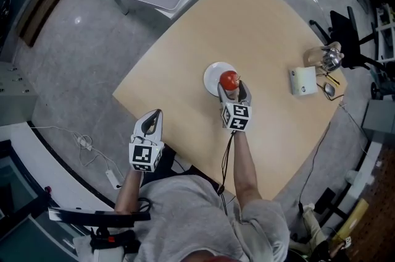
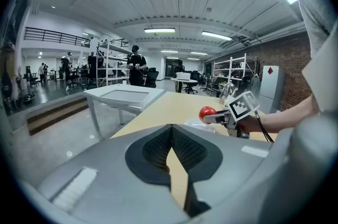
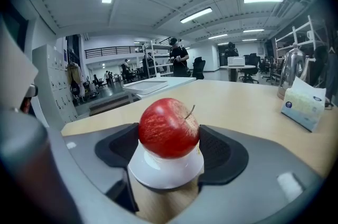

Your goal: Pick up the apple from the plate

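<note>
My right fingers (image 3: 224,151) pinch the red apple (image 3: 169,128), one on each side of it. The white plate (image 3: 166,171) sits right under the apple, on the counter (image 3: 248,106). My left fingers (image 2: 153,150) are pressed together with nothing in them, far from the apple.

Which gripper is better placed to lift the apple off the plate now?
Right. The right gripper has its jaws against both sides of the apple on the white plate. The left gripper hangs by the table edge, jaws together, empty.
</note>
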`<state>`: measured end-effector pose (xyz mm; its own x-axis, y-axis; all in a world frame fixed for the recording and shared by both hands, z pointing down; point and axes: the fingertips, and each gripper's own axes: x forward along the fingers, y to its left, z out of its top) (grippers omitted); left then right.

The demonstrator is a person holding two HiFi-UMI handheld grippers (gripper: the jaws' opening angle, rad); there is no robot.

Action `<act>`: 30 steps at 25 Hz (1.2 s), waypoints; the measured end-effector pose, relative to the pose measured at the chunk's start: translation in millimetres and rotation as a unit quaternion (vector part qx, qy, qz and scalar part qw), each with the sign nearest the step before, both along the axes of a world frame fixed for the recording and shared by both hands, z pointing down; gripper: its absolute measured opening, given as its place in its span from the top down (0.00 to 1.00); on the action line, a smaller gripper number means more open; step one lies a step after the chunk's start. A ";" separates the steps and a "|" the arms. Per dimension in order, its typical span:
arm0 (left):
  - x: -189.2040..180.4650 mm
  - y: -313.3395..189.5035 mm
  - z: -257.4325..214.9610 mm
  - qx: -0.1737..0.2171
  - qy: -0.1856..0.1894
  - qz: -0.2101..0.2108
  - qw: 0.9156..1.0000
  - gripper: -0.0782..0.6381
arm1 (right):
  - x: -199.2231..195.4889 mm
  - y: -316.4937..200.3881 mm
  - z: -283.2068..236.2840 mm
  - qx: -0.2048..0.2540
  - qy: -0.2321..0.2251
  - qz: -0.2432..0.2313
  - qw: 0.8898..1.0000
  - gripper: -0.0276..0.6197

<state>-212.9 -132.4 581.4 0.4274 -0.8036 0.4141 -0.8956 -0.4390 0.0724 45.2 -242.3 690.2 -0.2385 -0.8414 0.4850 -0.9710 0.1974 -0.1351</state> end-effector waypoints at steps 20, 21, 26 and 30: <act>50.5 17.3 -32.4 0.029 0.018 0.075 0.997 0.87 | 52.8 62.5 -52.6 0.036 -0.001 0.070 0.997 0.40; 54.2 18.7 -33.6 0.030 0.019 0.081 0.996 0.87 | 56.2 66.9 -54.8 0.038 -0.001 0.075 0.996 0.40; 75.0 27.6 -39.7 0.034 0.023 0.112 0.993 0.86 | 76.4 92.2 -65.9 0.046 0.003 0.099 0.994 0.40; 91.7 35.1 -43.0 0.037 0.025 0.135 0.990 0.87 | 98.3 114.6 -73.9 0.052 0.006 0.125 0.991 0.40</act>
